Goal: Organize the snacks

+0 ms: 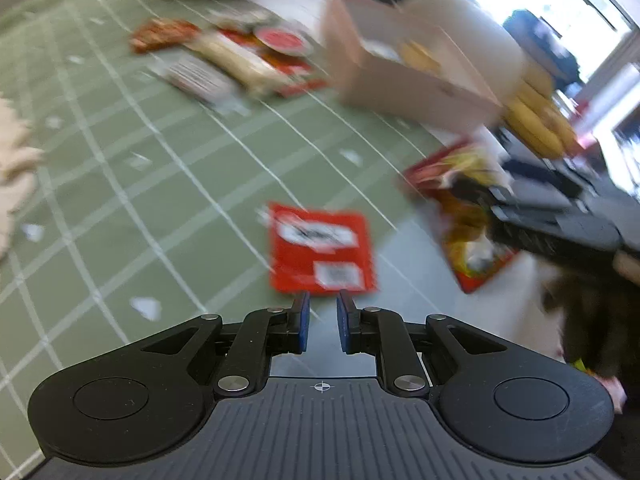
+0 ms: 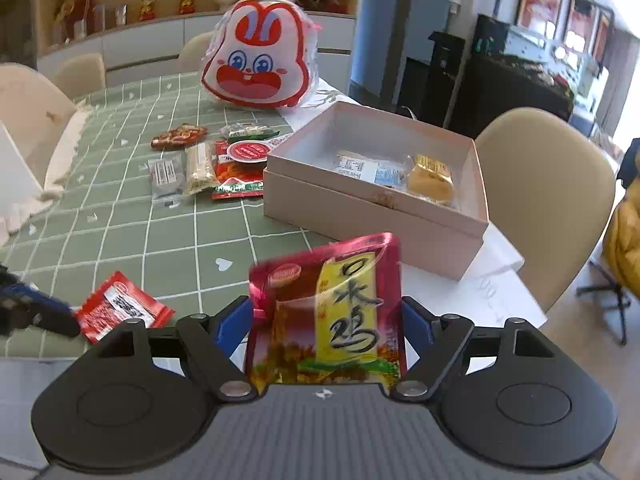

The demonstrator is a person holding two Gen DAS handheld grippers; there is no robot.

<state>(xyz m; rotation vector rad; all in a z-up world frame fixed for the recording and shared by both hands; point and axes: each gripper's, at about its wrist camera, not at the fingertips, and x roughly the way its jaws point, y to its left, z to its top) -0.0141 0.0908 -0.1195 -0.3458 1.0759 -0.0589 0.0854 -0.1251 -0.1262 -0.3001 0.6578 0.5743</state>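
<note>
Green checked table (image 2: 132, 216), pink box (image 2: 360, 216), rabbit bag (image 2: 258, 54), snack packets (image 2: 204, 164)

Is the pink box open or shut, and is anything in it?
Open: the pink box has no lid on top, and its inside shows a yellow packet and a white-labelled packet.

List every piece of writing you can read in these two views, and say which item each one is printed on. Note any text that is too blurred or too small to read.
"口水鸡": on the yellow panel of the red snack pouch between the right tool's fingers.
Small red packet: white label, too blurred to read.
Round red sticker: too small.
Labels on packets in the pink box: too small.
Left wrist view: all print blurred.
</note>
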